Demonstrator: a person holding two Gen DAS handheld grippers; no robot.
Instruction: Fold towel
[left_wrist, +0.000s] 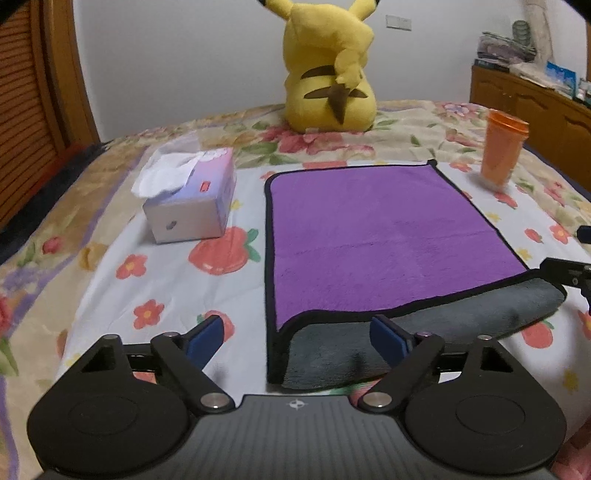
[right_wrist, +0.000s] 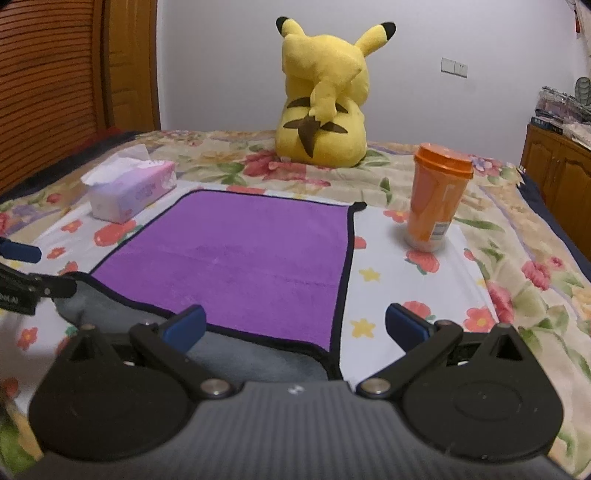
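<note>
A purple towel (left_wrist: 369, 236) with black trim and a grey underside lies on the flowery bedspread; it also shows in the right wrist view (right_wrist: 236, 254). It is folded over, with the purple layer on top and the grey layer (left_wrist: 443, 325) sticking out along the near edge. My left gripper (left_wrist: 297, 338) is open, its blue pads either side of the towel's near left corner. My right gripper (right_wrist: 295, 326) is open over the near right corner. Neither holds anything.
A tissue box (left_wrist: 192, 195) stands left of the towel. An orange lidded cup (right_wrist: 436, 199) stands to its right. A yellow Pikachu plush (right_wrist: 325, 99) sits behind. A wooden cabinet (left_wrist: 532, 107) is at the far right, a wooden door (right_wrist: 55, 85) at the left.
</note>
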